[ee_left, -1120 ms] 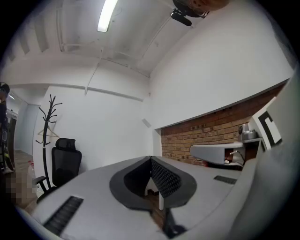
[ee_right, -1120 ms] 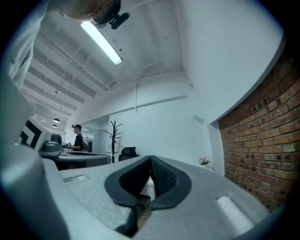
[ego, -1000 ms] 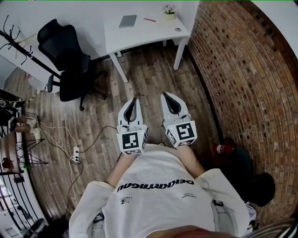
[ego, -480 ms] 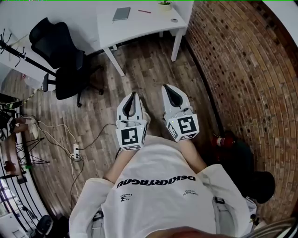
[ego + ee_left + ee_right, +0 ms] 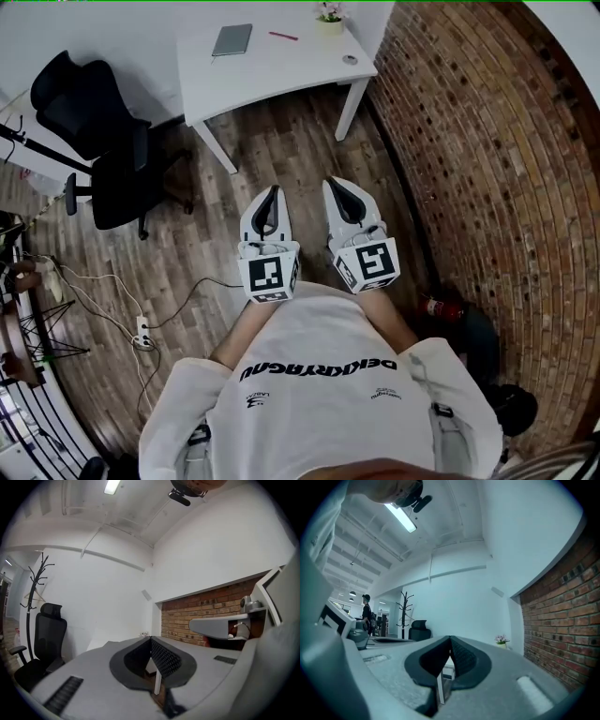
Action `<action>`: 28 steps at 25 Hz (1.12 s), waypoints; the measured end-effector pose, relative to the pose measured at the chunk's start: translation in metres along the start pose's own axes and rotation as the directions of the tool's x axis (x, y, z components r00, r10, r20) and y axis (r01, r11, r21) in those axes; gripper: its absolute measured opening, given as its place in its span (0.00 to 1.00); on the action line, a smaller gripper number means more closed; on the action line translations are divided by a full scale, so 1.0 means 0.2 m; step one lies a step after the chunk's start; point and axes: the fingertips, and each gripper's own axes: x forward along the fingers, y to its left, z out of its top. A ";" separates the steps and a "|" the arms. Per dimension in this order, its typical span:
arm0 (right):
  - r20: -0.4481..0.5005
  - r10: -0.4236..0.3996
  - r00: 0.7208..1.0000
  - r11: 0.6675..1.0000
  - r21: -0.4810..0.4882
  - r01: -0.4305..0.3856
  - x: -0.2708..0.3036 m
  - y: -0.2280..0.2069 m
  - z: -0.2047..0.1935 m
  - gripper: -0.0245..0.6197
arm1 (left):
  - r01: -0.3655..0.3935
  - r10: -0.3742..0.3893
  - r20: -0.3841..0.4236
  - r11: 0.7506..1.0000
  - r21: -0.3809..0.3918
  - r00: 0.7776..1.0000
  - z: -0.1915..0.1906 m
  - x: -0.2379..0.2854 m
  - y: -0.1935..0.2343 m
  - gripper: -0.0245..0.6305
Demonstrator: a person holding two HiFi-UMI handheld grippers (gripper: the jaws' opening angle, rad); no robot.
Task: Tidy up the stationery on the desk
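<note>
White bench (image 5: 272,75) at the far end. On it: grey notebook (image 5: 232,39), red pen (image 5: 283,36), pink flowers (image 5: 328,13). Black chair (image 5: 94,122) far left. Brown wood-plank floor (image 5: 291,155). Red-brown brick wall (image 5: 469,141) on the right. The left hand-held gripper (image 5: 272,192) and right hand-held gripper (image 5: 339,186) are pale grey with black pads and black-and-white square markers. White shirt (image 5: 319,366), black lettering.

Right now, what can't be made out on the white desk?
- Small round grey object on the white rectangular desk: too small in head view to identify.
- Flat grey notebook, thin red pen: hidden in gripper views behind left tongs and right tongs.
- Notebook's cover: too small to read, head view.
</note>
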 end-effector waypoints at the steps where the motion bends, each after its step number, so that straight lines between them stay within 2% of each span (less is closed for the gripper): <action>1: -0.011 0.002 1.000 1.000 0.007 -0.002 0.11 -0.04 -0.01 0.04 | 0.000 0.000 0.000 1.000 -0.002 1.000 0.01 0.10 0.06 0.04; 8: -0.042 -0.004 0.999 0.999 0.050 0.007 0.81 -0.26 0.03 0.04 | -0.033 0.032 -0.013 0.999 -0.023 0.999 0.13 0.72 0.51 0.04; 14: -0.066 -0.016 0.998 0.997 0.080 0.021 1.31 -0.36 -0.05 0.04 | -0.025 0.024 -0.038 0.999 -0.033 0.999 0.09 1.14 0.83 0.04; 21: -0.114 -0.026 0.993 0.993 0.108 0.038 1.64 -0.42 -0.11 0.04 | -0.041 0.036 -0.084 0.997 -0.062 0.996 0.02 1.36 1.07 0.04; 28: -0.153 0.008 0.988 0.988 0.156 0.016 1.97 -0.48 -0.19 0.04 | -0.086 0.074 -0.128 0.992 -0.093 0.989 -0.05 1.57 1.29 0.04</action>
